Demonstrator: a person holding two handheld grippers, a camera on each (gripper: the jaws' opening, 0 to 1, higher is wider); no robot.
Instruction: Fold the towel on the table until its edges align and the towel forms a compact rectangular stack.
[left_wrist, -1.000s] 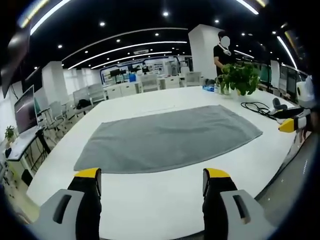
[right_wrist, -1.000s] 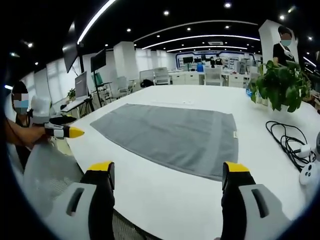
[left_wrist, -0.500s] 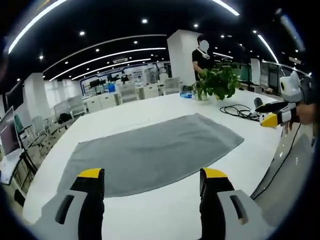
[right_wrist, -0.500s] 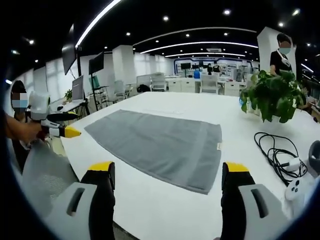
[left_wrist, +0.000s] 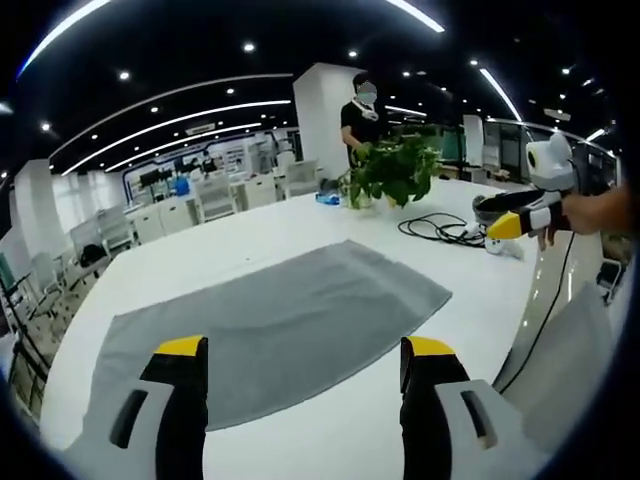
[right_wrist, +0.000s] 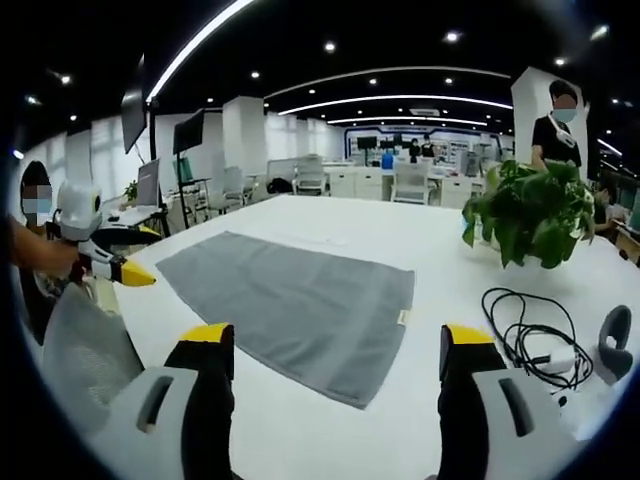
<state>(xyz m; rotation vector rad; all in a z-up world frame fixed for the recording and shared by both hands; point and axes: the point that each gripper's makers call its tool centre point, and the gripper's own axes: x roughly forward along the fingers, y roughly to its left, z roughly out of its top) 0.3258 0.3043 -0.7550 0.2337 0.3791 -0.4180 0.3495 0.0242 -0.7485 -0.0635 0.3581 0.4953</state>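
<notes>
A grey towel (left_wrist: 260, 325) lies spread flat on the white table (left_wrist: 330, 440); it is also in the right gripper view as the towel (right_wrist: 290, 300). My left gripper (left_wrist: 295, 370) hovers open above the table's near edge, short of the towel, nothing between its jaws. My right gripper (right_wrist: 325, 355) is open too, near the towel's closest corner, holding nothing. The right gripper (left_wrist: 510, 222) comes in at the right of the left gripper view. The left gripper (right_wrist: 120, 268) shows at the left of the right gripper view.
A potted green plant (right_wrist: 530, 215) stands on the table beyond the towel, with black cables (right_wrist: 525, 330) and a white controller (right_wrist: 610, 335) near it. A person in black (left_wrist: 360, 115) stands behind the plant. Desks and chairs lie farther back.
Both cameras have swung right, so the towel sits further left in each view. The towel itself has not moved, and both grippers stay open.
</notes>
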